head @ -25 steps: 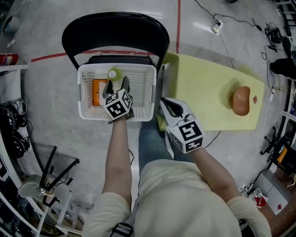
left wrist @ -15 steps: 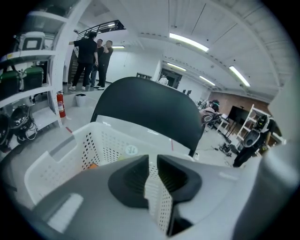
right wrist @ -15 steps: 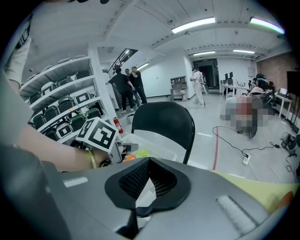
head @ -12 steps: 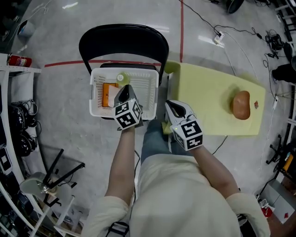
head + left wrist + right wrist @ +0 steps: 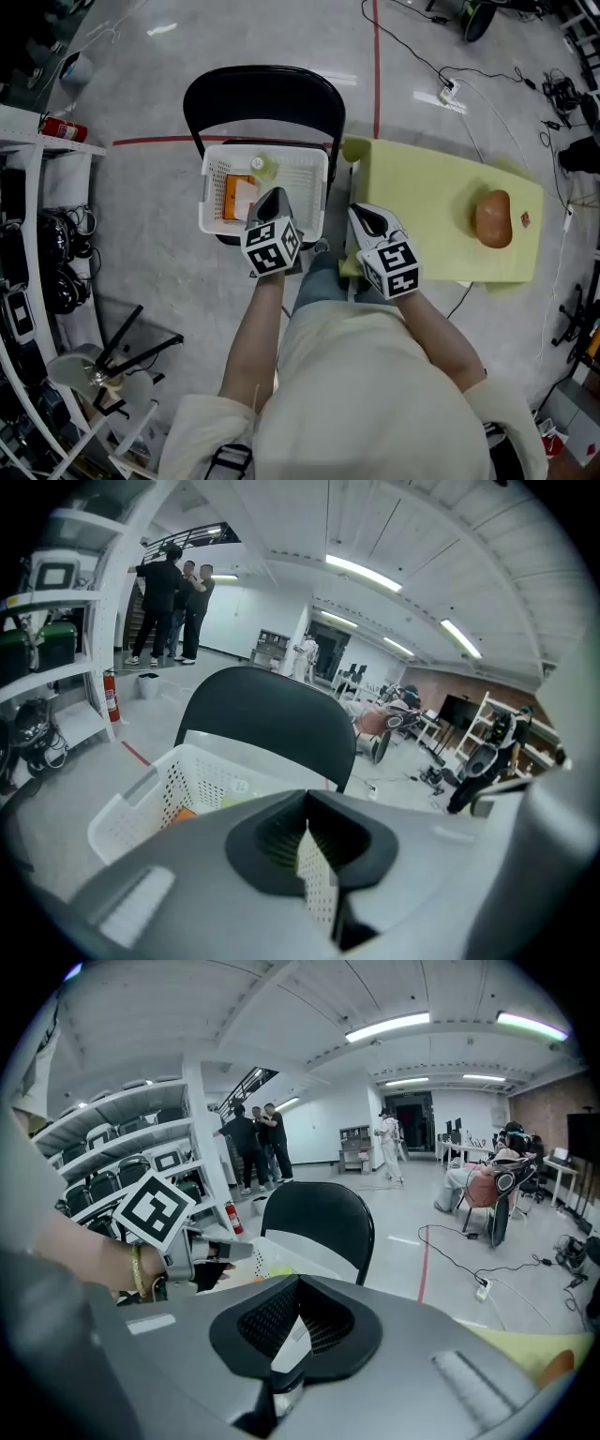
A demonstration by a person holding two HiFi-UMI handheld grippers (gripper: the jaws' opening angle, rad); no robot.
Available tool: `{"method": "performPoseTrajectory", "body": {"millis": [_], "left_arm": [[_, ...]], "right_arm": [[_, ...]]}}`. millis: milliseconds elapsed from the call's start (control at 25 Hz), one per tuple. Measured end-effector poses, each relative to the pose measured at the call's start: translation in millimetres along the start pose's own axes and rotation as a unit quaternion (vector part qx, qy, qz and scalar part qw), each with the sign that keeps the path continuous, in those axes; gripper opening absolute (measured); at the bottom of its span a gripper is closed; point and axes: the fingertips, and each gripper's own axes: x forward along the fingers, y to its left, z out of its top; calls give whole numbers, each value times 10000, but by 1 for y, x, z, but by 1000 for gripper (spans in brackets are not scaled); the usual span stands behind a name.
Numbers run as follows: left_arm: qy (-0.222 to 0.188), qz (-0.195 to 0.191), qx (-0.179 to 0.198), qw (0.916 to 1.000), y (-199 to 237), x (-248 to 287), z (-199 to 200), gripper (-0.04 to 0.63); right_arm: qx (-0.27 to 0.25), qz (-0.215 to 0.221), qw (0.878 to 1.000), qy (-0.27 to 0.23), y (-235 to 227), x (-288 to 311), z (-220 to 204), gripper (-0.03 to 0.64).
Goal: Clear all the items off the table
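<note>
On the seat of a black round-backed metal chair (image 5: pixel 267 94), a white perforated plastic basket (image 5: pixel 314 187). Inside it, a flat orange box (image 5: pixel 232 192) and a pale green round-topped container (image 5: pixel 262 167). Over the basket's near rim, the left gripper (image 5: pixel 273 197), jaws just closed together on nothing. To its right, the right gripper (image 5: pixel 368 216), jaws together, tips at the near left corner of a yellow-green rectangular table (image 5: pixel 422 197). Toward the table's right end, a brown oval lump (image 5: pixel 493 217), just beside a small red scrap (image 5: pixel 525 220).
</note>
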Motion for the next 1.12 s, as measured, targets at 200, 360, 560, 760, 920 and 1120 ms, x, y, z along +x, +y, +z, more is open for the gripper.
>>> {"method": "performPoseTrajectory", "body": {"millis": [200, 360, 560, 760, 920, 1120], "left_arm": [[62, -192, 192, 9996, -13, -21, -2, 9], [7, -364, 229, 9991, -22, -30, 2, 9], [46, -592, 396, 9974, -35, -34, 6, 9], [113, -899, 696, 9935, -52, -33, 6, 9], [215, -1040, 842, 9908, -71, -32, 3, 9], [273, -1339, 1210, 9832, -114, -35, -4, 9]], "right_arm": [[-48, -82, 9999, -34, -2, -15, 0, -1], [-34, -178, 9998, -64, -5, -24, -1, 0], [64, -349, 9993, -123, -7, -33, -1, -2], [205, -511, 9983, -193, -8, -39, -5, -1], [315, -665, 9969, -264, -19, -52, -7, 0], [509, -932, 9935, -409, -38, -81, -18, 0]]}}
